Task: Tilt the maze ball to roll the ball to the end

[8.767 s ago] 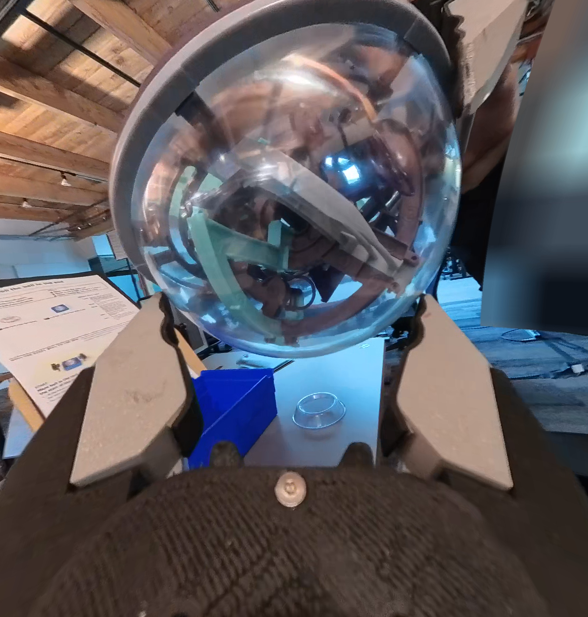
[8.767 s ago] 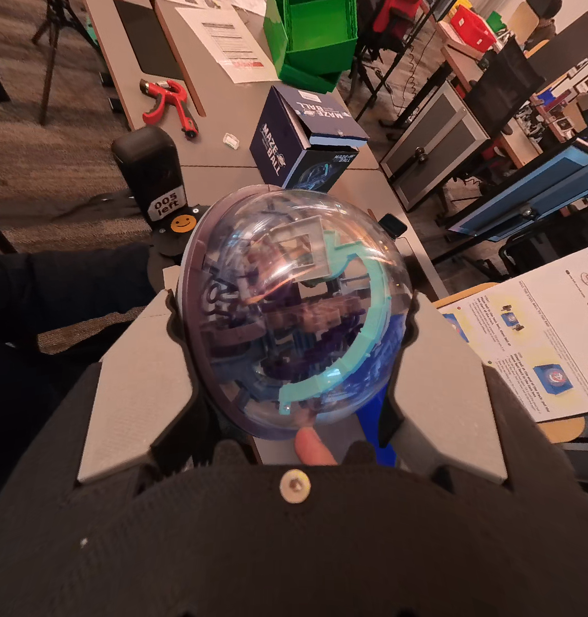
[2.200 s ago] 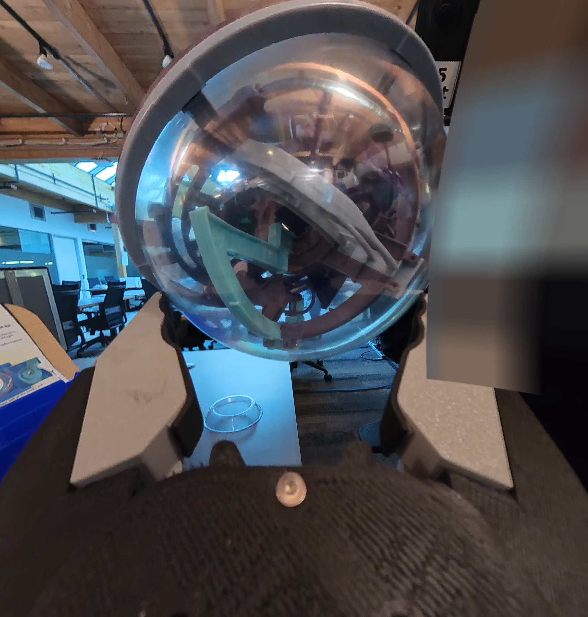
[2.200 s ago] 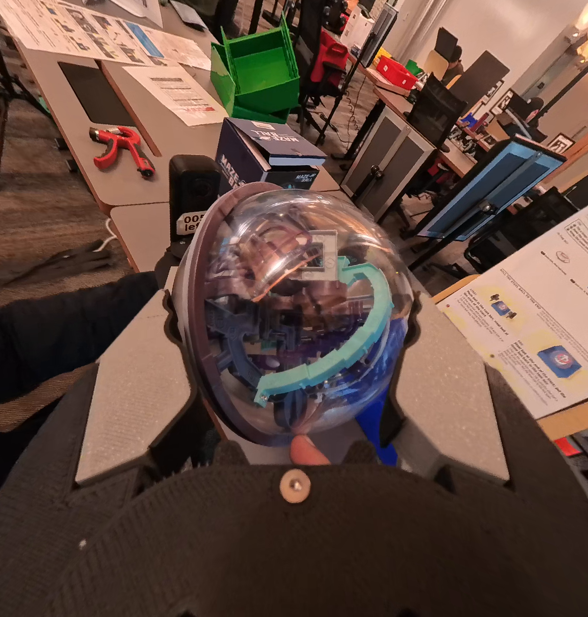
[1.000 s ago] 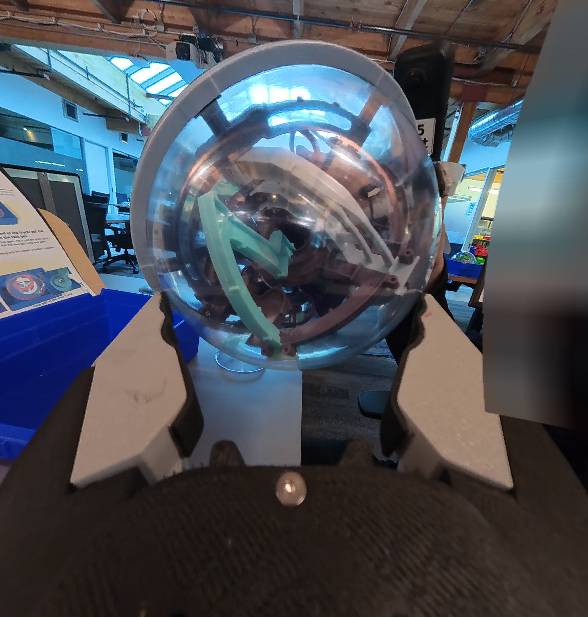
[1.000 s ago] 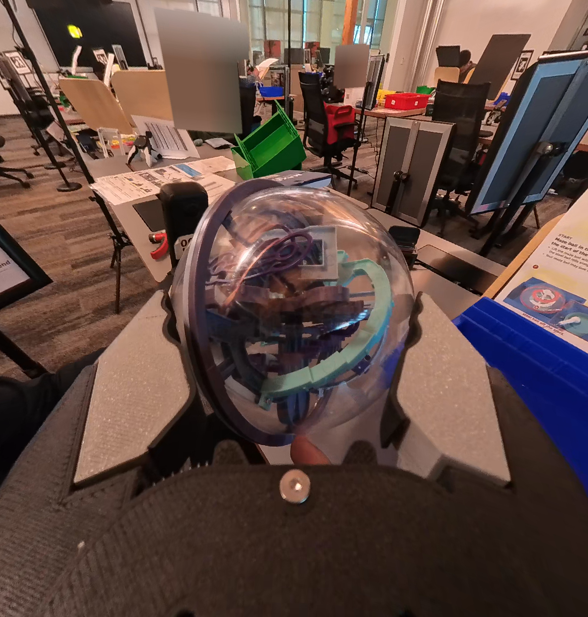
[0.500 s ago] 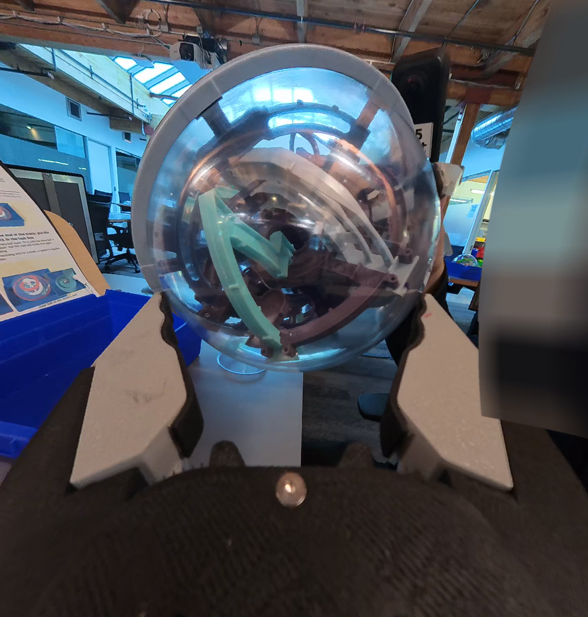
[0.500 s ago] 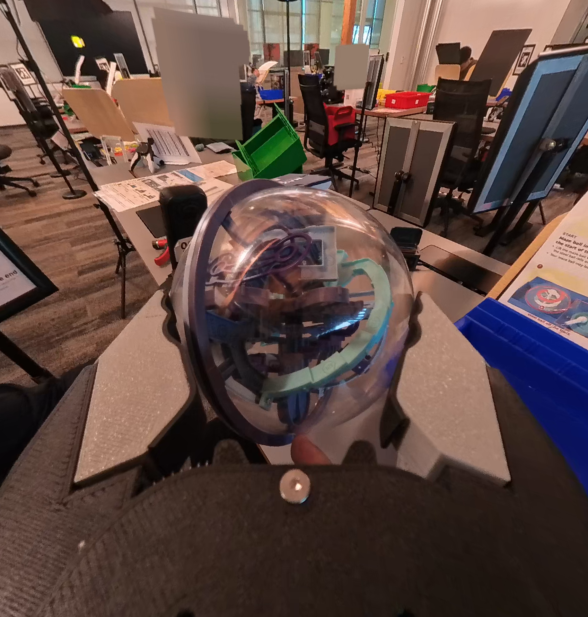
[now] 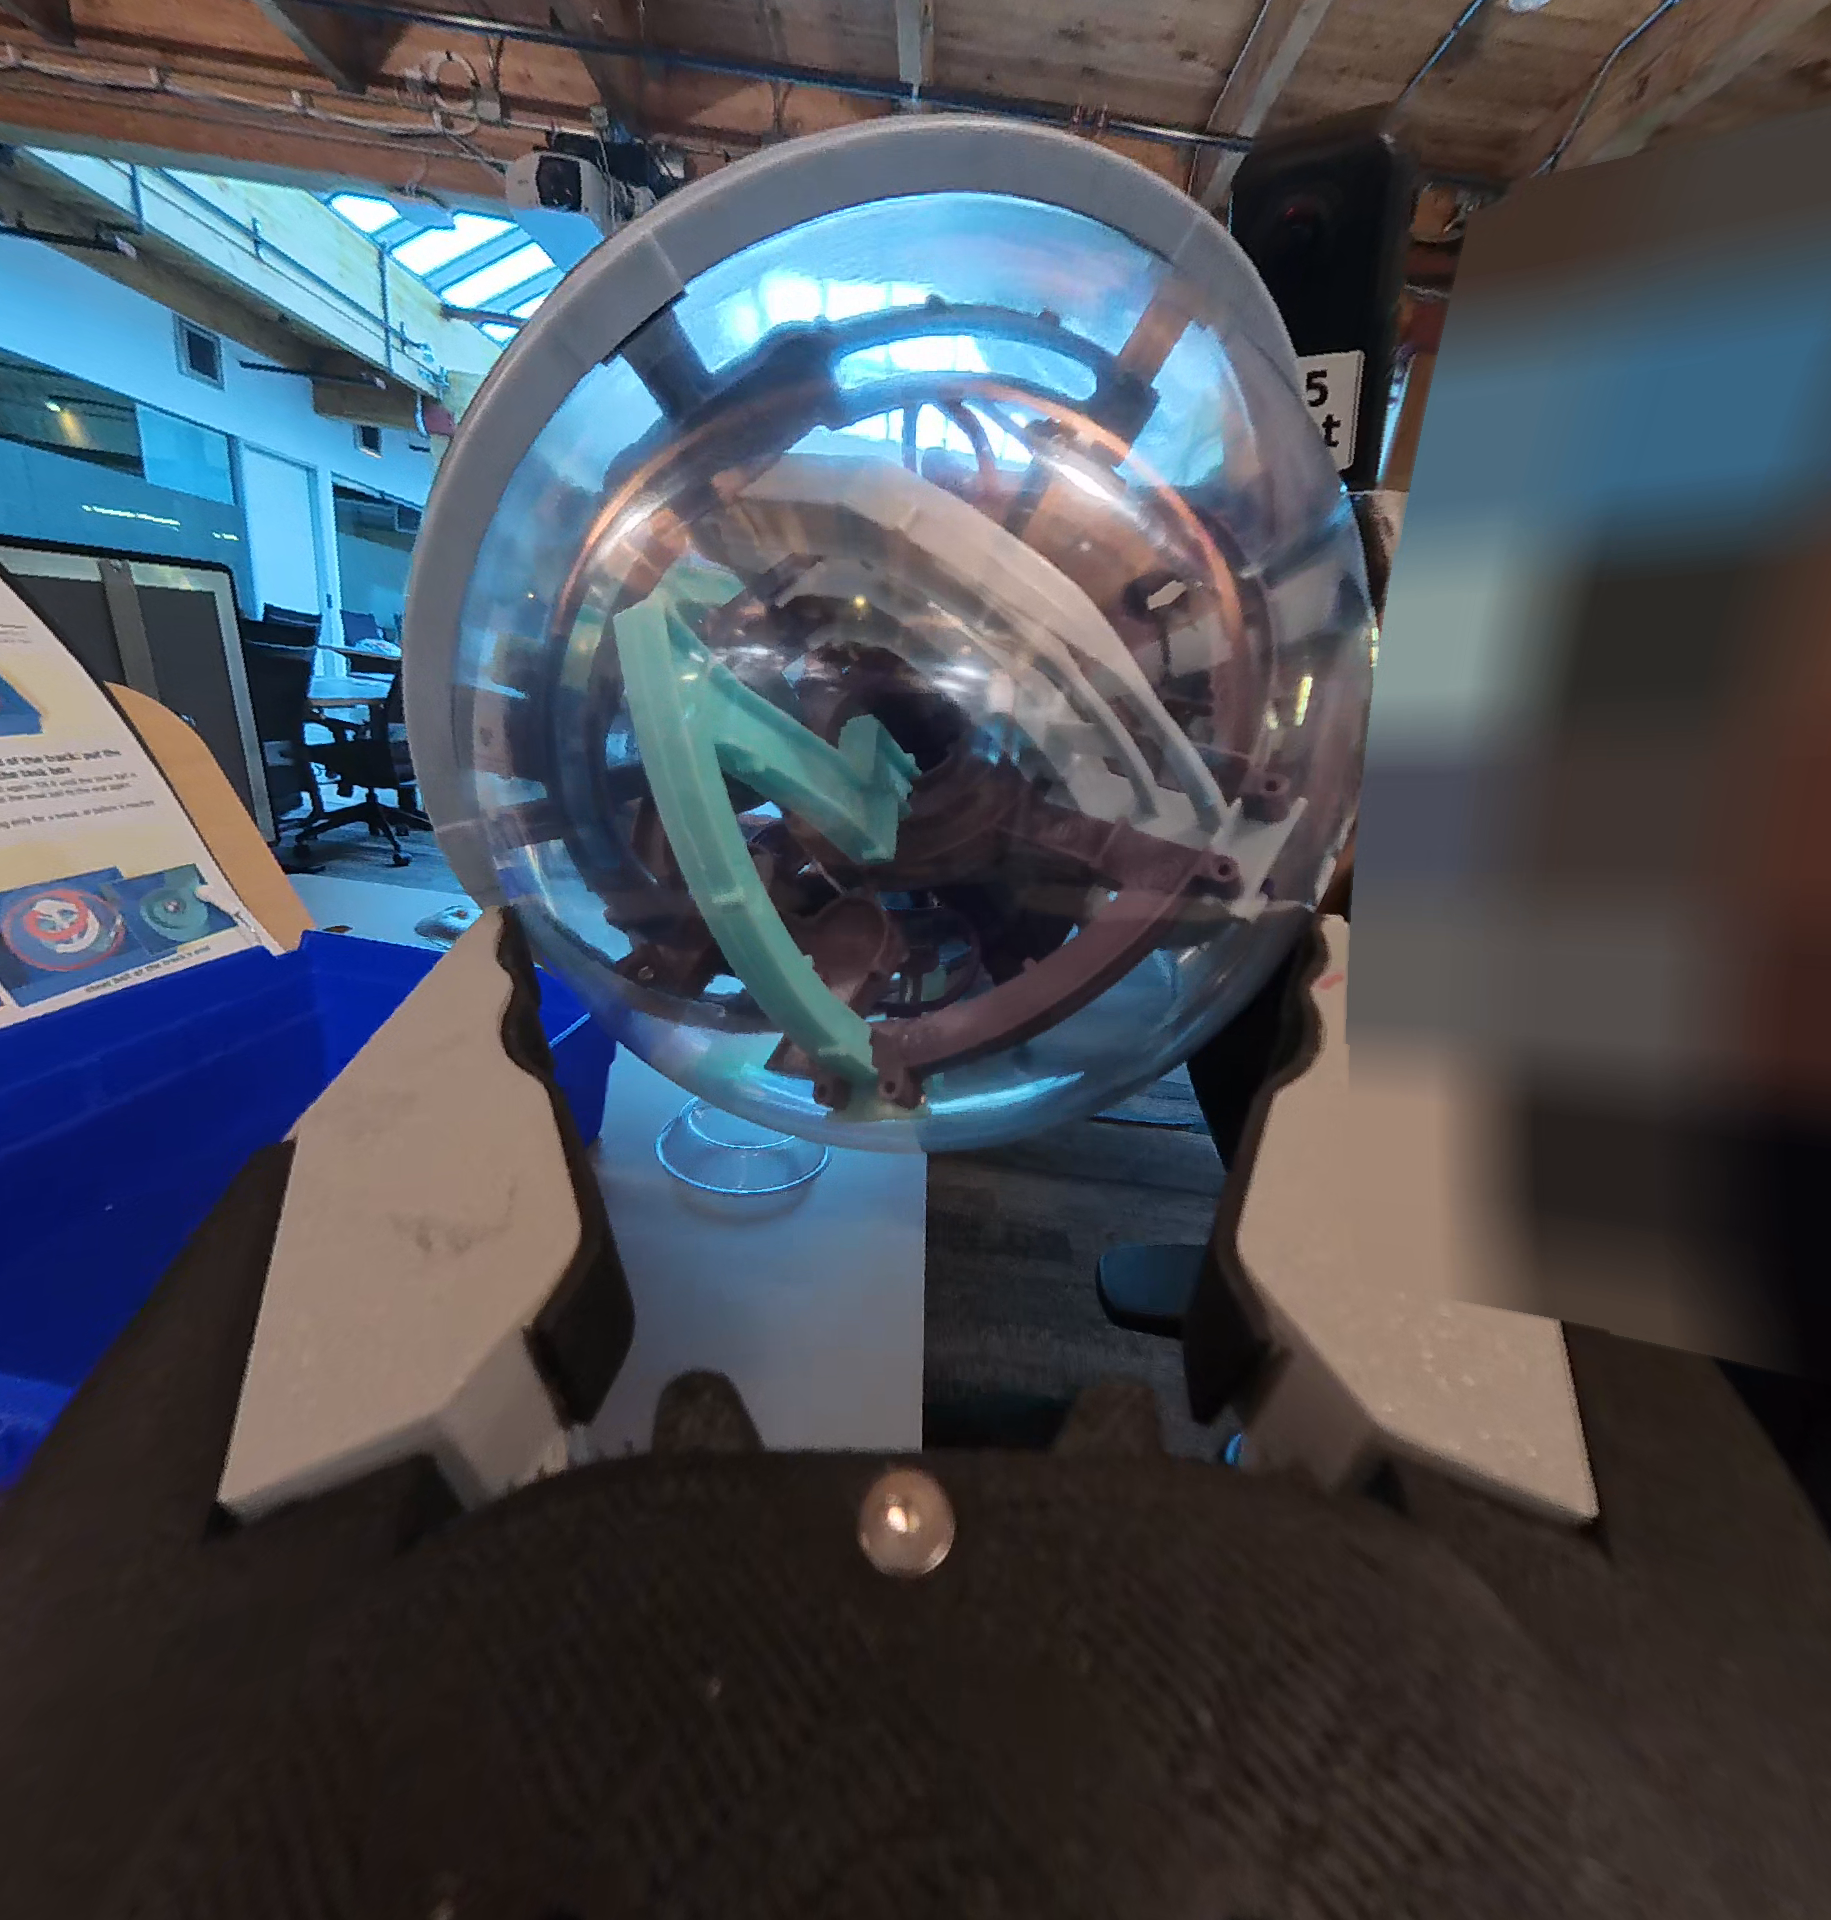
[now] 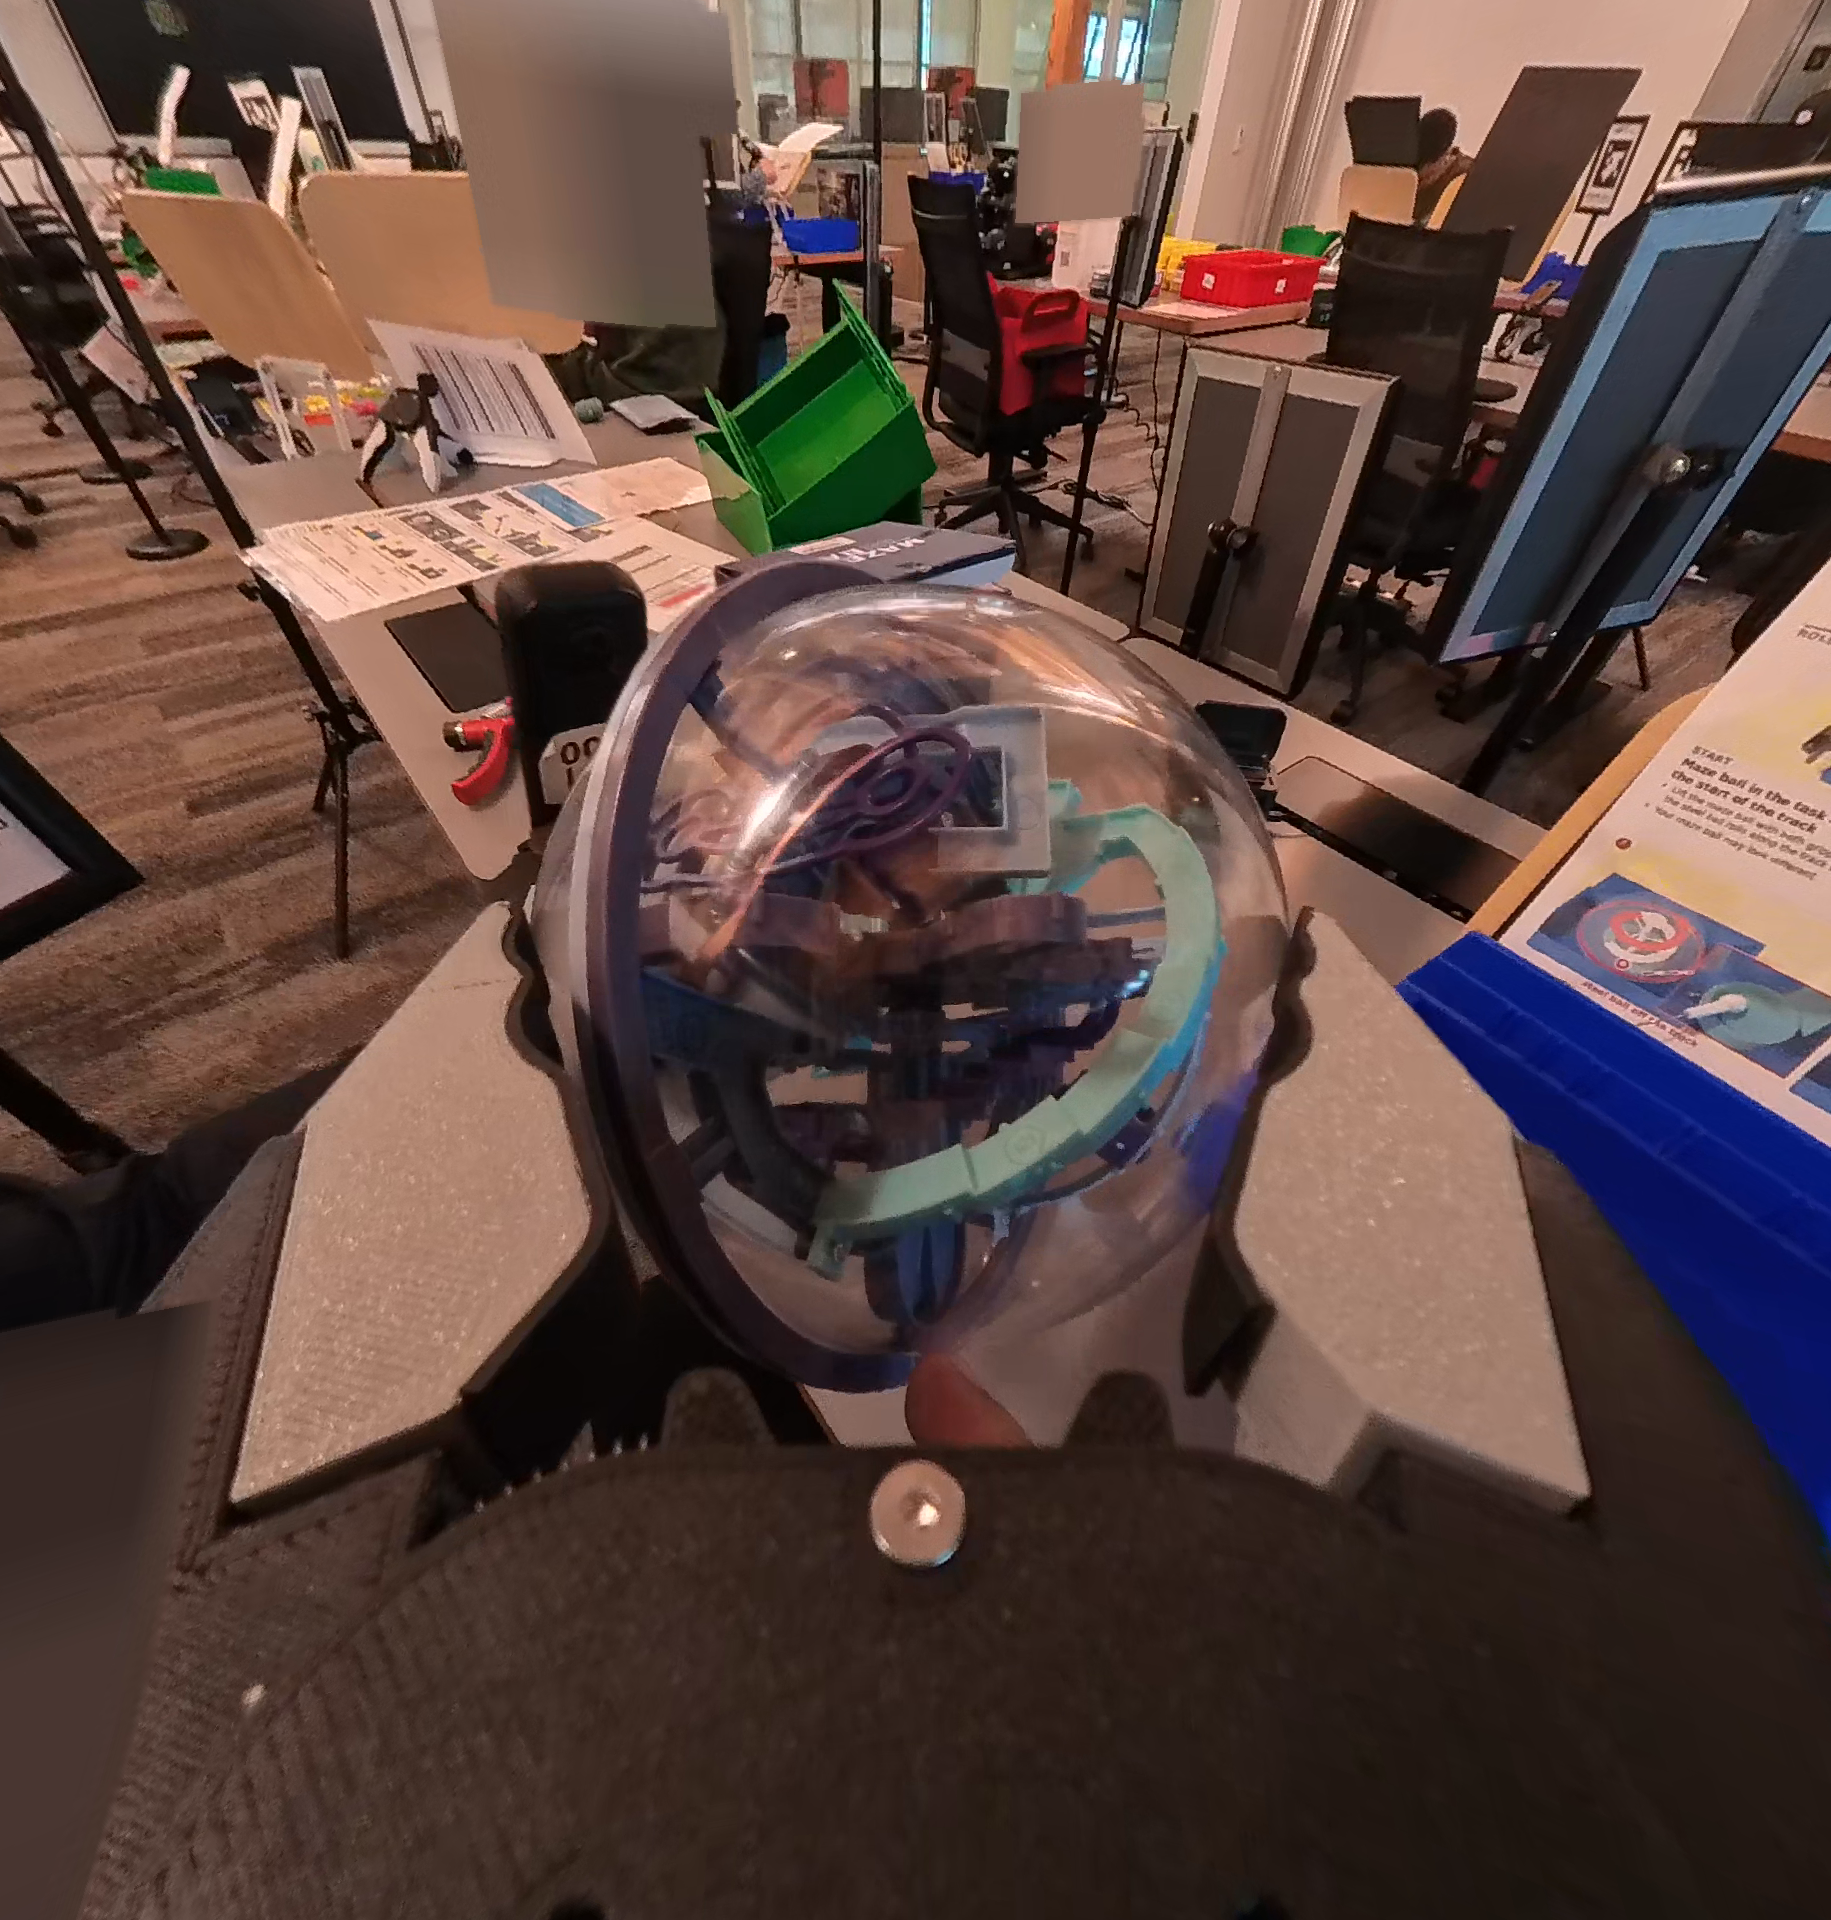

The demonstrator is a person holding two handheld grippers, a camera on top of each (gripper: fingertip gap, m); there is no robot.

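The maze ball (image 9: 890, 623) is a clear sphere with a grey equator ring and teal, brown and white tracks inside. It is held up above the table between both grippers. My left gripper (image 9: 906, 935) is shut on its lower half, with its fingers (image 9: 423, 1143) pressed on both sides. My right gripper (image 10: 911, 925) is shut on the same ball (image 10: 890, 790) from the opposite side. There the ring looks dark purple and tilts to the left. I cannot make out the small rolling ball inside the tracks.
A blue bin (image 9: 111, 1122) with an instruction card (image 9: 59, 831) stands beside the ball; it also shows in the right wrist view (image 10: 1669, 1143). A clear ring stand (image 9: 739, 1153) sits on the white table (image 9: 765, 1299) below. A green bin (image 10: 817, 436) and papers lie farther off.
Both grippers and the ball have shifted slightly together, so the background has moved a little. The grip and the ball's place between the fingers are unchanged.
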